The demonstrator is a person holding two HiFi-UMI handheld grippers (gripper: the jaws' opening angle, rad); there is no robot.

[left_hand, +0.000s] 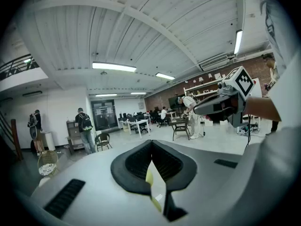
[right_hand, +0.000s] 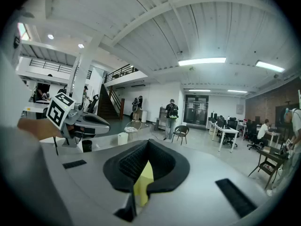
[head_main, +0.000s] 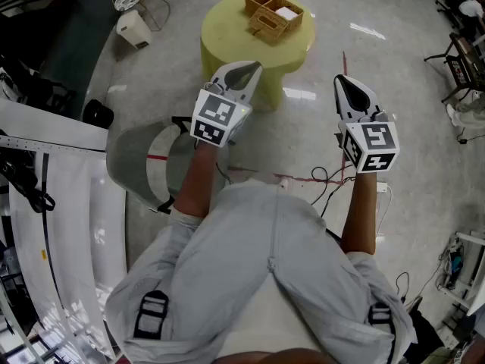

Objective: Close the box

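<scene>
Yellow table (head_main: 227,44) holds the box (head_main: 273,14), well beyond the left gripper (head_main: 246,68) and right gripper (head_main: 342,80) (fingers pressed together, empty).

The woven wicker box (head_main: 261,3) rests far ahead on the round yellow table (head_main: 227,40); compartments exposed; a white item (head_main: 286,12) inside.

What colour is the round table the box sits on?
The round table is pale yellow; clearest in the head view.
</scene>
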